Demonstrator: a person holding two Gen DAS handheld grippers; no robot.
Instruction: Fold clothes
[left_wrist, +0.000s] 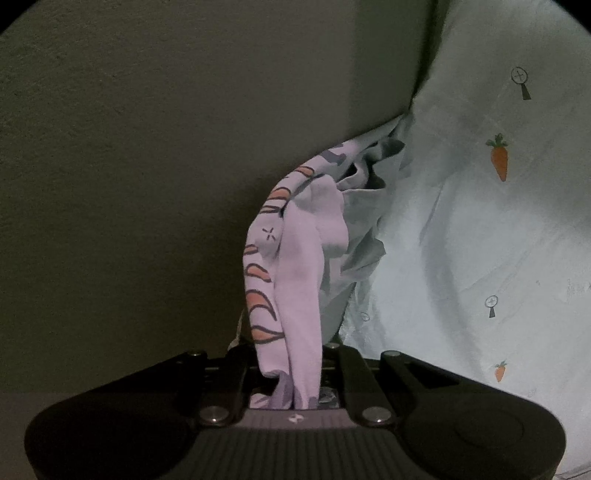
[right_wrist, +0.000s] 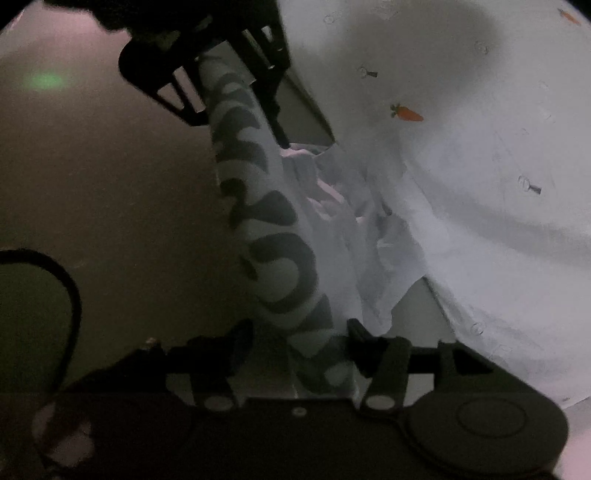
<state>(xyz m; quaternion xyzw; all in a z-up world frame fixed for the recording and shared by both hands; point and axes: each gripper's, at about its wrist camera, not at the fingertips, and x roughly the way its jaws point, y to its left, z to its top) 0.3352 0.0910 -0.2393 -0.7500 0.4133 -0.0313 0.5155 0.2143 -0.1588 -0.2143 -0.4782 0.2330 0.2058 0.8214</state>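
Garment (left_wrist: 295, 280) pinched in left tongs (left_wrist: 291, 373), strung toward 12 o'clock.
Right tongs (right_wrist: 299, 354) parted, cloth lying loose between them; carrot-print sheet (left_wrist: 480, 229) at 3 o'clock. No containers.

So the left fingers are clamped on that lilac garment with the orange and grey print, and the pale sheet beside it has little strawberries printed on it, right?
Nearly. The left wrist view shows the left fingers clamped on the lilac garment with the orange and grey print, but the pale sheet is printed with small orange carrots, not strawberries.
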